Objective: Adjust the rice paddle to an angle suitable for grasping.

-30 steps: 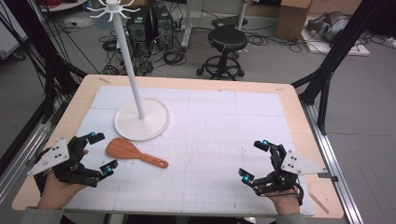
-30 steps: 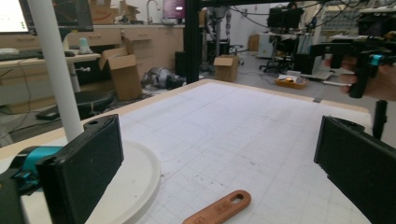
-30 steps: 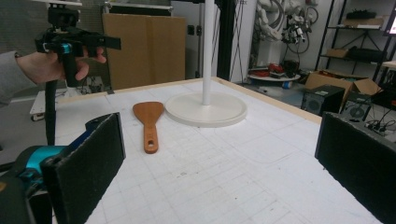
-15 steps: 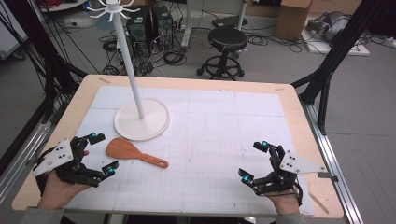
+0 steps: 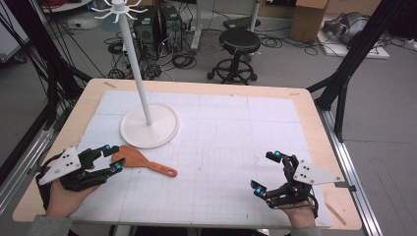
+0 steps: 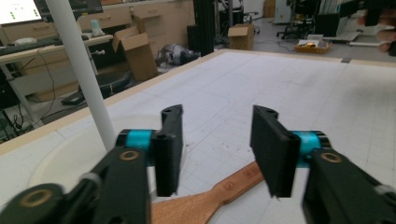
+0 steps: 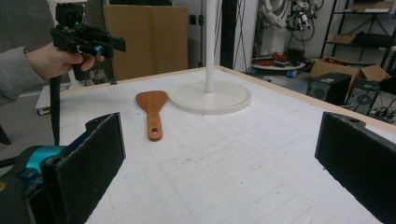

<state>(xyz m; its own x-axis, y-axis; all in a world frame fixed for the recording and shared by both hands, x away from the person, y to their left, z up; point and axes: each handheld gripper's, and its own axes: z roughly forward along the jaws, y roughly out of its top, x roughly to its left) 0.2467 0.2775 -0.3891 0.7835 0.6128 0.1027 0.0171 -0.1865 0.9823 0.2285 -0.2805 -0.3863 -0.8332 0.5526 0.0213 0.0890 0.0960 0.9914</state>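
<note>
Over on the left, the left gripper is hovering right at the broad blade end of the flat orange-brown wooden spatula, and its jaws have just been closing, now standing partly narrowed; in the left gripper view the pads are framing bare air above the spatula, which is lying flat on the desk just below and between them, handle running away toward the middle, so nothing is being gripped yet. By my reading this is the reach-and-grasp step for picking the spatula up, and the next move is calling for a dip down so the pads straddle the thin wood before the squeeze finishes. Just behind the spatula the white coat-rack-style stand with a round base is sitting on the white gridded mat covering the wooden desk. Moving right, the desk's middle is lying bare. At the far right, the right gripper is resting near the desk's front edge, well apart from the spatula, jaws spread wide and holding nothing.
</note>
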